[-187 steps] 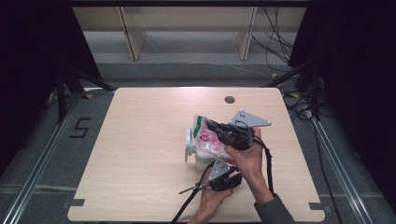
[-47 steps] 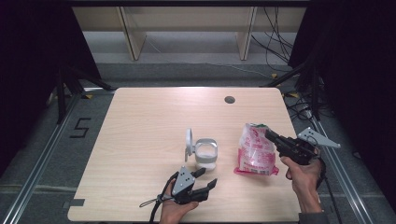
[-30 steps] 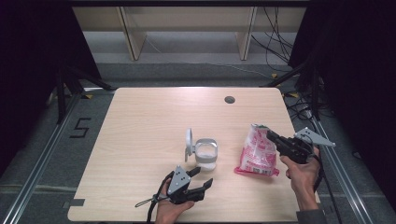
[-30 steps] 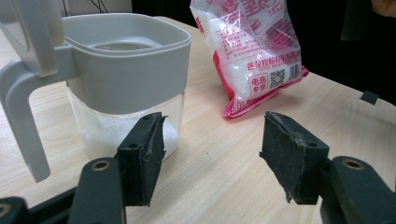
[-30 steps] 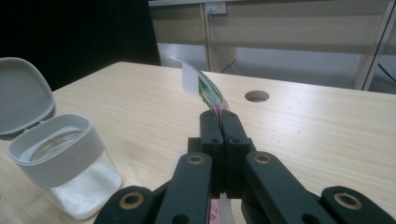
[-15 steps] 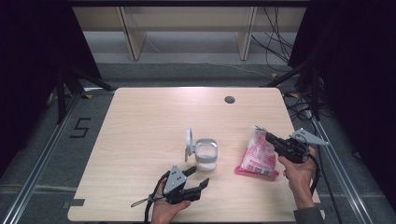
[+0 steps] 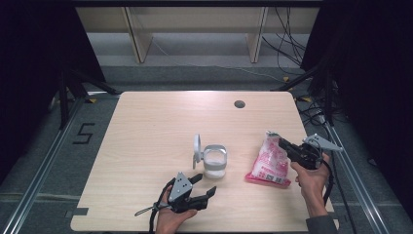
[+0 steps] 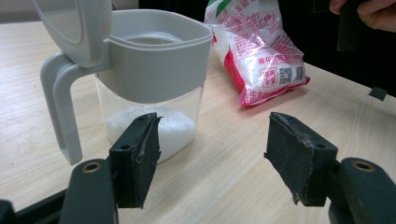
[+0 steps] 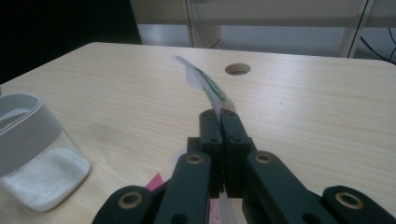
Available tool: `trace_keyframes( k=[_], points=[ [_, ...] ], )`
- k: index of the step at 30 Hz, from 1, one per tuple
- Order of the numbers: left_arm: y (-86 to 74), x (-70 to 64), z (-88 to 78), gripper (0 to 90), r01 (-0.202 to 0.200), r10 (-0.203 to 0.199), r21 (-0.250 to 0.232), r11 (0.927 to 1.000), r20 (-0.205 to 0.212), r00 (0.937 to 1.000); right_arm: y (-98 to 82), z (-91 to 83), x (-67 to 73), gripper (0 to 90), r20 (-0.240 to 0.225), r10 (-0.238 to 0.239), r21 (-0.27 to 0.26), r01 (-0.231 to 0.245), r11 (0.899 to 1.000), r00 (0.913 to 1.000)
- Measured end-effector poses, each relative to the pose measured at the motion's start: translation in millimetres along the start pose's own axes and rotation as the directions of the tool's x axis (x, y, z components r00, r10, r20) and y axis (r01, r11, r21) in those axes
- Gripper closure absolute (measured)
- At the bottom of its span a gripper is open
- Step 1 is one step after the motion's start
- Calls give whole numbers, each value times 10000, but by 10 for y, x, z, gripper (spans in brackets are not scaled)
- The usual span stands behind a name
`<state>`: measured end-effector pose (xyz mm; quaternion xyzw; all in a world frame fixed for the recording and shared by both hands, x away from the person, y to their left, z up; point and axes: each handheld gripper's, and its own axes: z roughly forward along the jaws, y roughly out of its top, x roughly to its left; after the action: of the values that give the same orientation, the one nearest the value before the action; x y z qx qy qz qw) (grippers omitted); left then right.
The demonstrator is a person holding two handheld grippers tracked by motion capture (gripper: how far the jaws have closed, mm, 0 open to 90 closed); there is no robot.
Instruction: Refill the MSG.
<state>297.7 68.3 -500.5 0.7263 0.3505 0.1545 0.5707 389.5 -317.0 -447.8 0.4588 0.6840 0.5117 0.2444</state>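
Jug [image 7: 214, 162] with its lid up stood between the grippers; right gripper [image 7: 284, 145] pinched the bag [image 7: 269, 164] top, left gripper [image 7: 203, 185] had just been opening, empty, near the jug.

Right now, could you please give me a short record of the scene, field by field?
container: clear jug with grey collar, lid flipped open, white granules at the bottom
bag: pink and white plastic bag, lower end resting on the table
left hand-held gripper: open, nothing between the jaws, aimed at the jug
right hand-held gripper: shut on the bag's top edge
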Motion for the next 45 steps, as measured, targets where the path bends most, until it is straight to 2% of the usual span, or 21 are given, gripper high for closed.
trace_keyframes(
  k=[5,6,10,12,15,17,18,21,26,27,28,30,31,32,33,35,36,38,39,44,45],
  points=[
    [11,31,-39,335,72,-72,23,10000,-182,9998,-12,14,4,896,179,285,172,-288,9994,9994],
    [10,38,-43,335,82,-82,3,10000,-207,9998,-7,25,-18,895,275,61,116,-64,9999,9996],
    [11,64,-61,337,52,-52,30,10000,-253,9997,-11,20,6,892,357,562,293,-573,9979,9978],
    [9,71,-65,336,77,-75,74,9999,-272,9996,-22,34,-31,888,334,392,78,-395,9992,9987],
    [8,76,-67,336,70,-69,43,10000,-260,9996,-44,42,-63,882,349,544,87,-547,9985,9979],
    [5,86,-68,336,97,-96,33,9999,-305,9995,-58,29,-55,880,632,923,285,-942,9951,9937],
    [2,98,-70,336,62,-63,-20,10000,-252,9997,-70,33,-95,879,607,705,137,-715,9973,9957],
    [5,110,-93,336,105,-101,104,9999,-390,9992,-73,26,-71,878,682,1060,224,-1077,9939,9920],
    [15,136,-121,335,116,-115,19,9999,-433,9990,-80,28,-95,845,801,822,221,-842,9962,9934],
    [17,139,-126,336,113,-113,7,9999,-438,9990,-77,6,-71,840,873,1229,438,-1270,9909,9886],
    [16,147,-122,336,121,-123,-61,9999,-378,9992,-86,13,-128,834,795,676,292,-701,9971,9945],
    [21,150,-128,336,138,-135,68,9999,-500,9987,-92,-8,-141,828,881,737,276,-763,9967,9934],
    [21,150,-125,336,139,-136,69,9999,-486,9987,-92,-19,-119,825,944,1056,360,-1094,9933,9899],
    [21,149,-126,336,128,-124,76,9999,-481,9988,-100,-21,-152,817,858,753,247,-777,9967,9935],
    [21,147,-126,336,135,-133,35,9999,-448,9989,-99,-25,-165,809,929,779,266,-807,9964,9926],
    [23,150,-128,335,134,-132,49,9999,-433,9990,-106,-18,-160,789,963,1012,44,-1021,9948,9902],
    [22,160,-126,334,140,-141,-32,9999,-348,9993,-95,-45,-136,769,1100,1287,297,-1327,9907,9856],
    [27,163,-140,334,154,-154,4,9999,-466,9988,-85,-62,-135,719,1339,1095,201,-1132,9934,9849],
    [29,169,-146,334,191,-188,53,9998,-516,9985,-81,-77,-114,697,1239,1408,186,-1441,9894,9823],
    [33,187,-166,337,201,-200,8,9998,-496,9986,-41,-162,-53,644,1218,1047,9,-1056,9944,9870],
    [34,188,-172,338,269,-272,-61,9996,-540,9982,-29,-173,-51,636,1273,715,-92,-709,9974,9893]
  ],
)
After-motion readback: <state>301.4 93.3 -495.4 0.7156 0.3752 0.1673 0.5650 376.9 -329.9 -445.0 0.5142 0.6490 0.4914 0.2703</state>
